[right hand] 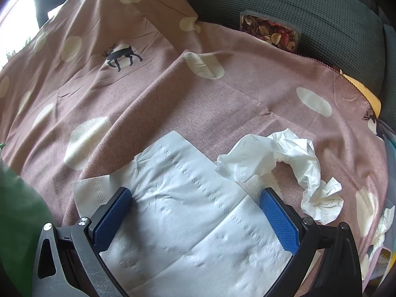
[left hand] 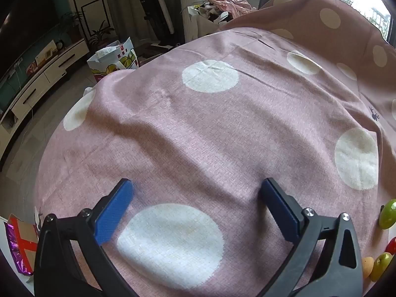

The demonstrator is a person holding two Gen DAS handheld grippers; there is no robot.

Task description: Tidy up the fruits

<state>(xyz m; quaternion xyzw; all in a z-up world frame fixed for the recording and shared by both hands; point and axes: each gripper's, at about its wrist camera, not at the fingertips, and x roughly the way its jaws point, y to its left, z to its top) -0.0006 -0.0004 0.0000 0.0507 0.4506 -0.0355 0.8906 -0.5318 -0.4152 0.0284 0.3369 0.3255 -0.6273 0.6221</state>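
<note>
Left gripper [left hand: 195,208]: you are holding its jaws wide apart over bare pink spotted cloth [left hand: 198,123], gripping nothing.
Right gripper [right hand: 195,219]: its jaws are also standing wide and gripping nothing, hanging over a flat white tissue [right hand: 185,222]; a crumpled tissue [right hand: 284,163] is lying just to the far right of it.
Fruits: they are showing only at the near right edge of the left wrist view: a green fruit [left hand: 387,214], and nearer you a second green fruit [left hand: 382,264], an orange fruit [left hand: 367,266] and a sliver of a red fruit [left hand: 391,246].
Look: they are appearing small, smooth and glossy, oval to round, so they are likely rolling easily on the soft cloth.
Step in hand: you are probably lining up for a first pick; swing the left gripper right until one fruit is sitting between the pads, then close gently across its middle.
Destination: no bowl or tray is showing, so I cannot tell where they go.
</note>
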